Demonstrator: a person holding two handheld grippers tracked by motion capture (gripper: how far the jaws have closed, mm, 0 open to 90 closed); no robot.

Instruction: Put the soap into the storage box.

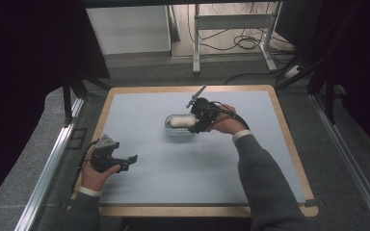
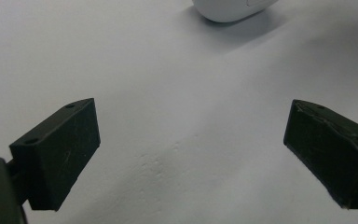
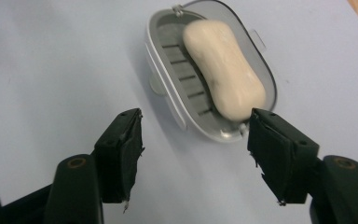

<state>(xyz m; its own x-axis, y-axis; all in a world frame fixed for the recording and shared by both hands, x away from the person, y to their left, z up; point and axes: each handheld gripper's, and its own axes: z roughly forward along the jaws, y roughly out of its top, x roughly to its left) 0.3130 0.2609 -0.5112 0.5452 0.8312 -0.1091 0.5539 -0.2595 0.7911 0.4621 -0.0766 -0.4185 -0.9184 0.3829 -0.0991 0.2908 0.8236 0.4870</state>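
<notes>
Looked basically done: soap [image 3: 223, 70] sat in the dish [image 3: 168, 100] just ahead of the right claw [image 3: 193, 154], released and empty. Left claw [image 2: 191, 149] was open too.

Wood-edged counter [image 1: 289, 144] carrying pale blue mat [image 1: 183, 163]; grey soap dish [image 1: 172, 129] sitting on mat near centre, holding cream soap bar [image 1: 180, 121].

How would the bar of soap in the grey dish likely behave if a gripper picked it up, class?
The soap looks solid, so probably stiff. Its smooth, rounded, waisted shape suggests it could slip between flat pads. Lying loose on the soap dish ridges, it may slide if nudged.
</notes>
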